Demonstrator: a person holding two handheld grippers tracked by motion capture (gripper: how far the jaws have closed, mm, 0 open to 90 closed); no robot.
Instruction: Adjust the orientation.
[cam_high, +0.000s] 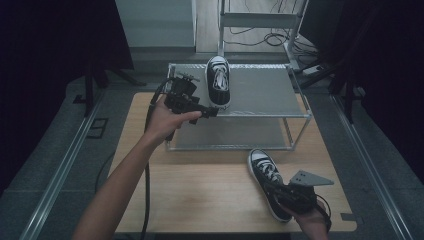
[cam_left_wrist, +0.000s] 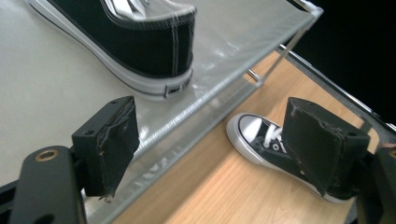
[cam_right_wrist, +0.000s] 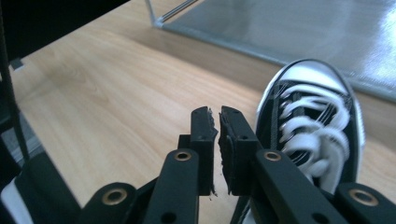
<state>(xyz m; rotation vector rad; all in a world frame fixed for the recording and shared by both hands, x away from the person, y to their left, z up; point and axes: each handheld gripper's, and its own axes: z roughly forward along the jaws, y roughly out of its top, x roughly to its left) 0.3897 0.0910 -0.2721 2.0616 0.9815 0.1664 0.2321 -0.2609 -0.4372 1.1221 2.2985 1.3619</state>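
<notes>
Right tool (cam_right_wrist: 215, 122), clenched at the table shoe's (cam_right_wrist: 313, 126) collar: lift level toward the rack (cam_high: 260, 90); left tool (cam_left_wrist: 210, 144) hangs released.

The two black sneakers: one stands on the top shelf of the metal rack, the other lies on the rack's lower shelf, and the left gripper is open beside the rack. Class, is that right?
One detail is wrong. The second sneaker lies on the wooden table in front of the metal rack, as the high view shows. The first sneaker is on the top shelf, and the left gripper is open.
</notes>
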